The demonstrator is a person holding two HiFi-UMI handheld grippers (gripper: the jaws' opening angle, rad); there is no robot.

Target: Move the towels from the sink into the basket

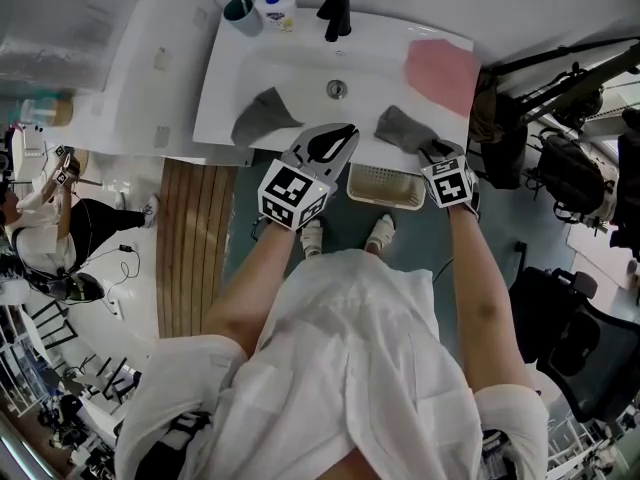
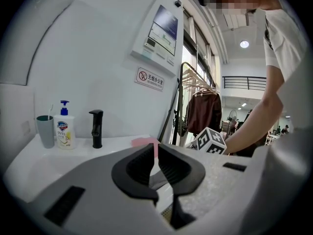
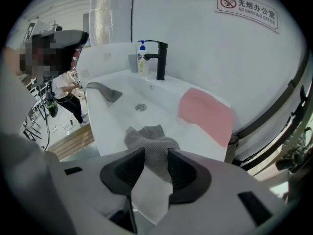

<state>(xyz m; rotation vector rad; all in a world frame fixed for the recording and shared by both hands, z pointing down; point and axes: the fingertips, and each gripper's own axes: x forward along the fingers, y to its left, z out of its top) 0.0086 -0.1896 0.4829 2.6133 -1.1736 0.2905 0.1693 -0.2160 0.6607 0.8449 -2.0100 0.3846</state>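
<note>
Your right tongs (image 3: 156, 153) stand released, straddling the grey towel (image 3: 146, 137) on the sink (image 1: 300, 68) rim at 4 o'clock of the drain (image 1: 337, 89). Your left tongs (image 2: 156, 150) are clenched, empty. Pink towel (image 1: 443, 73) lies at 3 o'clock; basket (image 1: 385, 185) at 5, on the floor.

Pretty bright in here, soft even light, hardly any shadows on the white sink (image 1: 300, 73). The round ceiling lamp (image 2: 244, 44) blows out a little. Both gripper views are fisheye: black corners, bent edges, mushy close-up foreground.
</note>
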